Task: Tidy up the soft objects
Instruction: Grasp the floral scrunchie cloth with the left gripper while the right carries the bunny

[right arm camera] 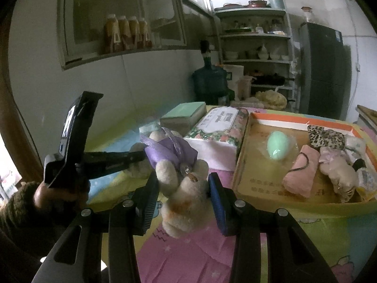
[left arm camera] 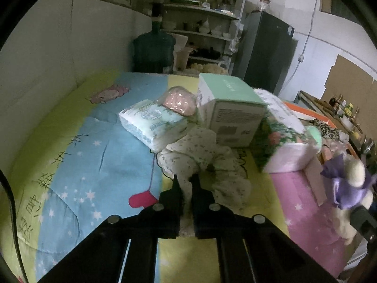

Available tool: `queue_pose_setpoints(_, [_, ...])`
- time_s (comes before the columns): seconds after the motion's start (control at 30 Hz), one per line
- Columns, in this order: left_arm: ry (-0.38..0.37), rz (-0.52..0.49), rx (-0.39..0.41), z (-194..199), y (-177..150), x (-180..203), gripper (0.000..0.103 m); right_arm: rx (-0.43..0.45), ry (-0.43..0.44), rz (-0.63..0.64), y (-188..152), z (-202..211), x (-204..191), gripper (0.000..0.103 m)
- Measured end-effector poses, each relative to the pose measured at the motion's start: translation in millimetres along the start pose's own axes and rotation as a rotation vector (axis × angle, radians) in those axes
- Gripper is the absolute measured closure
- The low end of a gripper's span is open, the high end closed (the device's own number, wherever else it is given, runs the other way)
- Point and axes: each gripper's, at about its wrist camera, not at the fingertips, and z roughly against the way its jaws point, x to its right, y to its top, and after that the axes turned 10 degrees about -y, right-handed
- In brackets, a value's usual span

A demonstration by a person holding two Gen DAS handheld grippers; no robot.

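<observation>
The left gripper (left arm camera: 186,184) pinches spotted baby clothes (left arm camera: 200,155); the right gripper (right arm camera: 183,193) squeezes a plush bunny (right arm camera: 181,188) beside tissue packs (right arm camera: 216,129) on a colourful quilt (left arm camera: 94,153)

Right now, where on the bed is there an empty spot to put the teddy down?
The blue and green quilt left of the wipes pack is bare, up to the wall. The pink patch under the teddy is free too. It's crowded around the mint box and flowery tissue pack, and the tray is filling up.
</observation>
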Motion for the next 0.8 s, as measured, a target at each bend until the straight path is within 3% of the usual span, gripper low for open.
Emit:
queue_pose_setpoints(0.17, [0.001,-0.056,0.068,21.0,3.8,25.3,0.096,0.023,-0.007,-0.018,1.3,7.6,10.4,0.06])
queue_pose_setpoints(0.47, [-0.098,-0.131,0.148,47.1,25.4,76.7,0.096,0.076,-0.054,-0.059,2.9,27.8,34.6,0.06])
queue_pose_setpoints(0.8, [-0.236,-0.238,0.155,36.2,42.2,147.2,0.096,0.132,-0.193,-0.11,4.4,55.2,78.7,0.06])
